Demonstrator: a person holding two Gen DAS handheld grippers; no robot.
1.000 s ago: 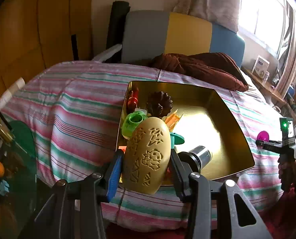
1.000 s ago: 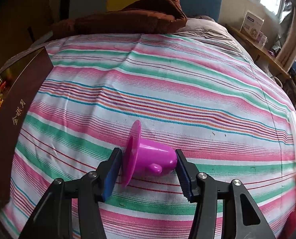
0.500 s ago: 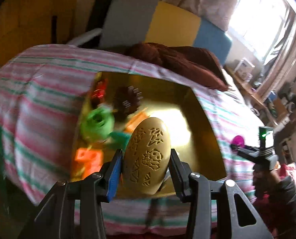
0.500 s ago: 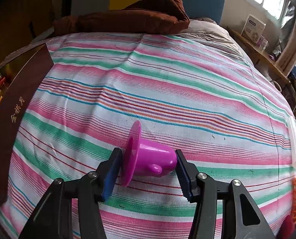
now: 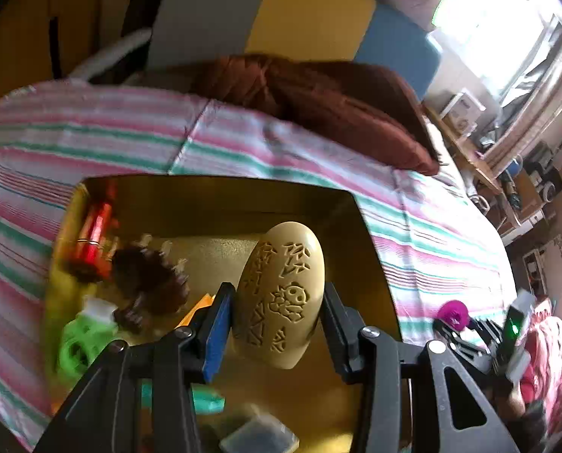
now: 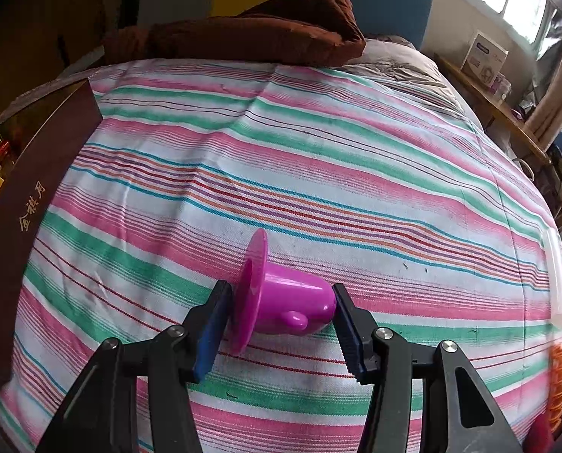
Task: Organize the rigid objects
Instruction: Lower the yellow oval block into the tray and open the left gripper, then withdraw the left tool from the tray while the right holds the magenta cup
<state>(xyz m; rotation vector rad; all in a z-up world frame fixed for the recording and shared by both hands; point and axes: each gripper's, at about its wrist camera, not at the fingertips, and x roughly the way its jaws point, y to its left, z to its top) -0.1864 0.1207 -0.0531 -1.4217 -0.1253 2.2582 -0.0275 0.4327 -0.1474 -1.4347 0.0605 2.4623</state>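
My left gripper (image 5: 277,321) is shut on a tan oval block with carved symbols (image 5: 281,294), held above the gold tray (image 5: 371,234) on the striped bed. The tray holds a red piece (image 5: 94,232), a dark brown spiky piece (image 5: 148,283), a green ring piece (image 5: 79,343), an orange piece and a teal piece. My right gripper (image 6: 281,313) is shut on a magenta cup-shaped toy with a wide flange (image 6: 281,300), held just over the striped bedsheet (image 6: 300,158). In the left wrist view, that right gripper with the magenta toy (image 5: 454,313) sits at the far right.
A brown cushion (image 6: 250,34) lies at the head of the bed. The tray's dark outer wall (image 6: 28,196) stands at the left of the right wrist view. An orange ridged object (image 6: 560,381) lies at the bed's right edge. A cluttered shelf (image 5: 507,173) runs along the right.
My left gripper with the tan block has swung in over the tray, so the tray's pieces now lie left of it and look closer. The right gripper has stayed put.
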